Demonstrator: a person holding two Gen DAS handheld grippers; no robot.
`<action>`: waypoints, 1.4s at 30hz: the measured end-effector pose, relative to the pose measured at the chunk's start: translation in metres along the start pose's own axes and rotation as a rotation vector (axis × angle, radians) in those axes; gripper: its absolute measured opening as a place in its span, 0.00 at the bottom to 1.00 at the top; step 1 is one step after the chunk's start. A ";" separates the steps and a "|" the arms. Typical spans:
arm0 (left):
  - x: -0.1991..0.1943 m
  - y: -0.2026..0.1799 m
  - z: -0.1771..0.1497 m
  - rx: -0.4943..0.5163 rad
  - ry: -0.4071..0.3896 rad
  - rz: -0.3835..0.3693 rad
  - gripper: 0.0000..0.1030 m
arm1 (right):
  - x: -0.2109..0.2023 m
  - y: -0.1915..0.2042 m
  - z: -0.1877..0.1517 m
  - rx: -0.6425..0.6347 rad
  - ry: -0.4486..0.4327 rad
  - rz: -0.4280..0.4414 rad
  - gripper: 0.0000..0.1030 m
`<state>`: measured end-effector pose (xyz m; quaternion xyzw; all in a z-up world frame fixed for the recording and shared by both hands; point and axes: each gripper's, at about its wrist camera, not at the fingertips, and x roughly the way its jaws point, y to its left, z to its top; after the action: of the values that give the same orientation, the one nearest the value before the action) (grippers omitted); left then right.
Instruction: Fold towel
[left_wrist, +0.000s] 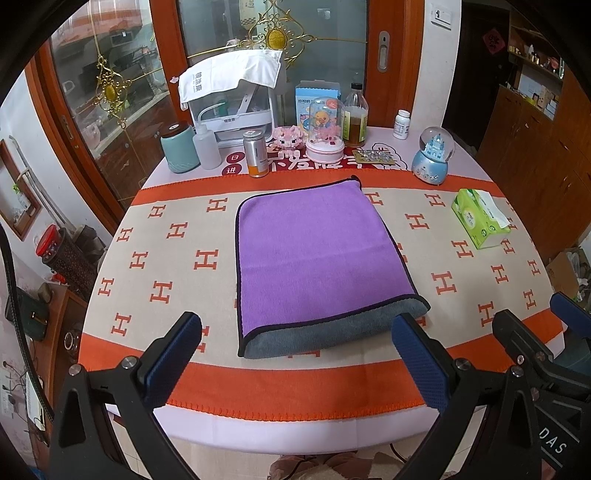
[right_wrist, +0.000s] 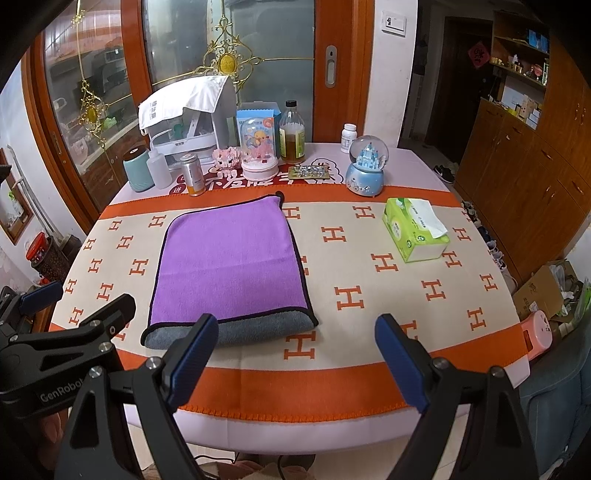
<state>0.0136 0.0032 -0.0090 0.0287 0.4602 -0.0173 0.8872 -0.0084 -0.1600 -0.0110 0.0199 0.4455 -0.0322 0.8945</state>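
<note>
A purple towel (left_wrist: 310, 251) with a dark edge trim lies folded flat on the patterned tablecloth; its grey underside shows along the near edge. It also shows in the right wrist view (right_wrist: 232, 262). My left gripper (left_wrist: 295, 354) is open and empty, held near the table's front edge just short of the towel's near edge. My right gripper (right_wrist: 295, 354) is open and empty, in front of the towel's near right corner. The right gripper shows at the right of the left wrist view (left_wrist: 554, 332); the left gripper shows at the left of the right wrist view (right_wrist: 74, 317).
A green tissue box (right_wrist: 415, 229) sits right of the towel. Along the table's back stand a snow globe (right_wrist: 367, 166), bottles, a teal canister (right_wrist: 137, 170), a duck dome toy (right_wrist: 258, 147) and a white appliance (right_wrist: 184, 118). Wooden cabinets stand right.
</note>
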 end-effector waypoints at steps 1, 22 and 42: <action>0.000 0.000 0.000 0.000 0.000 0.001 0.99 | 0.000 0.000 0.000 0.000 -0.001 0.001 0.85; -0.001 0.001 -0.001 0.001 -0.002 0.002 0.99 | -0.001 -0.001 -0.002 0.001 -0.003 0.002 0.85; -0.002 -0.008 0.005 -0.042 -0.025 0.036 0.99 | 0.007 -0.009 0.014 -0.050 -0.026 0.067 0.85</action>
<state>0.0165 -0.0051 -0.0046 0.0181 0.4487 0.0079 0.8935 0.0067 -0.1702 -0.0081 0.0119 0.4338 0.0085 0.9009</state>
